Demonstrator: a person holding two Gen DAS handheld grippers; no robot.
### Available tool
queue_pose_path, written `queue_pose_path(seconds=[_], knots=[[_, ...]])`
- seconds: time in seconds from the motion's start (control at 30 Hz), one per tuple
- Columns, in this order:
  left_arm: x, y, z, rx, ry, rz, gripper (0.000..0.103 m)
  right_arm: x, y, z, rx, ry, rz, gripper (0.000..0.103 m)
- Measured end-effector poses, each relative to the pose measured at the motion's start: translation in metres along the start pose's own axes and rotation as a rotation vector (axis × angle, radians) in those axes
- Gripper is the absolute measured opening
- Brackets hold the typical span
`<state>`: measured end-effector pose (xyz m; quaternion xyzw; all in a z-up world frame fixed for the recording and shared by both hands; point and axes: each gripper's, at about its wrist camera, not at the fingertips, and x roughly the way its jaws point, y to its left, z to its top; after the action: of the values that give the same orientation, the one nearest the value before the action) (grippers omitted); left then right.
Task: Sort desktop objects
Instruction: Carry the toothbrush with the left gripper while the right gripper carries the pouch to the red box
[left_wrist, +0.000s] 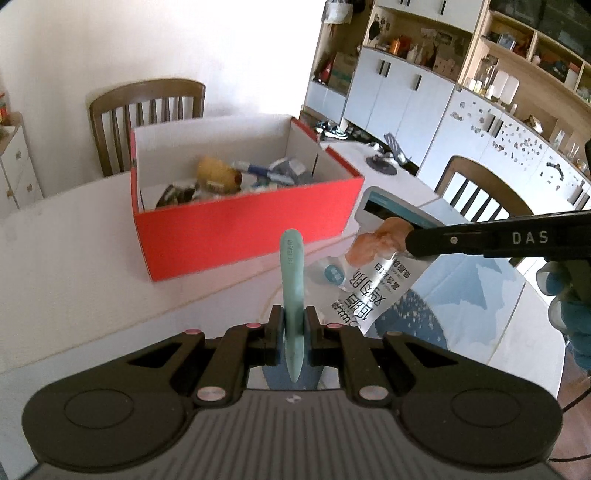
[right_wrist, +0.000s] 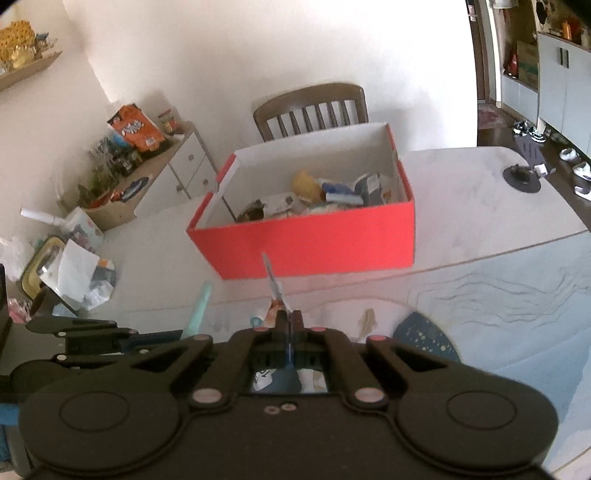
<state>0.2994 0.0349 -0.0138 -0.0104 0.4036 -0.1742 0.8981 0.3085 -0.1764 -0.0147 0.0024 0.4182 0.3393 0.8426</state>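
Observation:
A red box (left_wrist: 240, 229) with a white inside stands open on the white table (left_wrist: 74, 258); it also shows in the right wrist view (right_wrist: 314, 240) and holds several small items. My left gripper (left_wrist: 293, 325) is shut on a slim teal tool (left_wrist: 291, 266) that points up toward the box. My right gripper (right_wrist: 290, 321) is shut on a flat snack pouch (right_wrist: 275, 291), seen edge-on. In the left wrist view the right gripper's fingers (left_wrist: 480, 236) clamp that printed pouch (left_wrist: 369, 280) above the table, right of the box.
A blue patterned mat (right_wrist: 517, 288) covers the table's near right. A dark round object (right_wrist: 522, 177) lies at the far right corner. Wooden chairs (left_wrist: 147, 118) stand behind the table. A low cabinet (right_wrist: 155, 173) with clutter stands at left.

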Motion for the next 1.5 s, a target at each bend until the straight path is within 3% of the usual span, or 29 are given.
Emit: queue_pose_path(seconds=[0.5, 1.0, 1.5], knots=[[-0.019, -0.006, 0.067, 0.028, -0.093, 0.029, 0.01, -0.027, -0.002, 0.051, -0.002, -0.117, -0.032, 0.0], [-0.007, 0.003, 0.119, 0.038, -0.138, 0.083, 0.01, -0.018, -0.002, 0.097, -0.04, -0.164, -0.061, 0.0], [0.026, 0.035, 0.151, 0.008, -0.074, 0.114, 0.01, 0.017, -0.001, 0.129, -0.058, -0.161, -0.046, 0.0]])
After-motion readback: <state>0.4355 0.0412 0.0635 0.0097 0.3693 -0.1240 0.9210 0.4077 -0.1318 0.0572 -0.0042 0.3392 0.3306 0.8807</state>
